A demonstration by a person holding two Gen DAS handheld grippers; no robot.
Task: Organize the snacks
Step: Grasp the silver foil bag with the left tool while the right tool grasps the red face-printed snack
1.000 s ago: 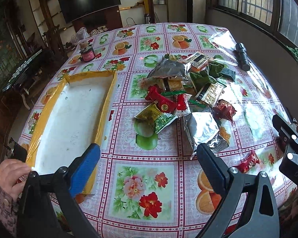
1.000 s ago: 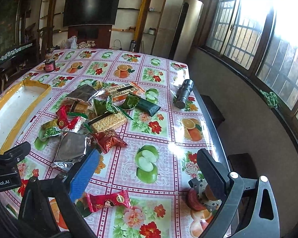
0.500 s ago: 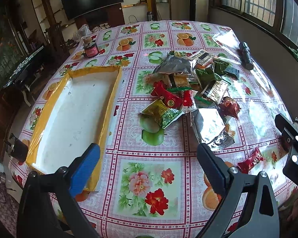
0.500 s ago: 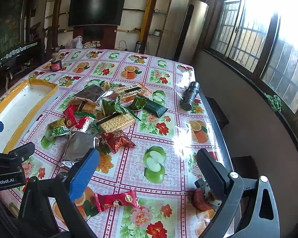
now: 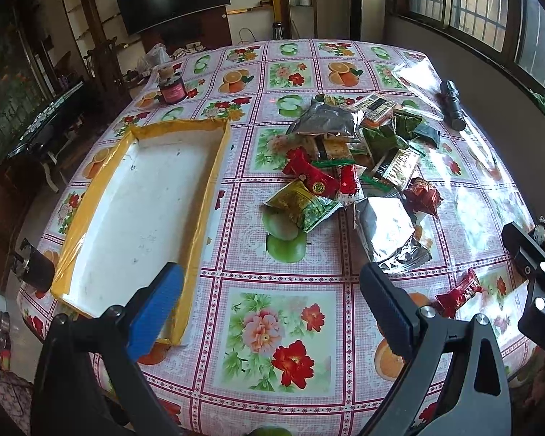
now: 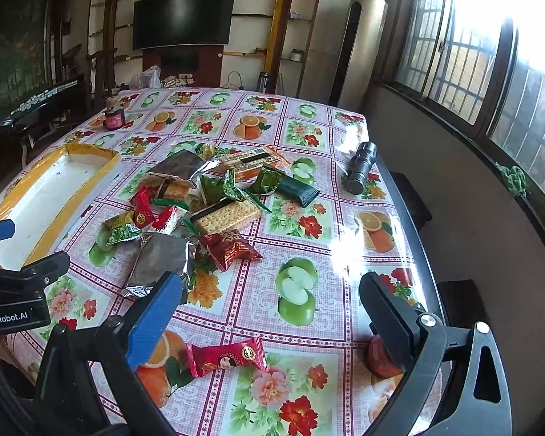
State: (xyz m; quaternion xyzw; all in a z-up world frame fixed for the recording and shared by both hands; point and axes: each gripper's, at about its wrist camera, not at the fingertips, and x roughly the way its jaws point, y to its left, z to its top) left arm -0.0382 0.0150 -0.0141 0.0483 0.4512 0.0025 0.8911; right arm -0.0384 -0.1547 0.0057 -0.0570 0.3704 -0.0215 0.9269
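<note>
A pile of snack packets [image 5: 348, 167] lies mid-table, with a silver bag [image 5: 387, 230] nearest and a green-yellow packet [image 5: 301, 205] at its left; the pile also shows in the right wrist view [image 6: 207, 200]. A white tray with a yellow rim [image 5: 207, 196] lies to the left, nothing in it. One red candy packet [image 6: 227, 356] lies apart near the front edge, just ahead of my right gripper [image 6: 270, 316], which is open and holds nothing. My left gripper [image 5: 270, 309] is open and holds nothing, above the tablecloth in front of the tray and pile.
A black flashlight [image 5: 453, 105] lies at the table's right side. A small dark jar [image 5: 172, 91] stands at the far left. A red round object [image 6: 381, 359] sits at the front right edge behind my right finger. The table edge falls off close on the right.
Both grippers have risen and pulled back a little, so the table looks farther. The hand at the left edge has left the view. Nothing on the table moved.
</note>
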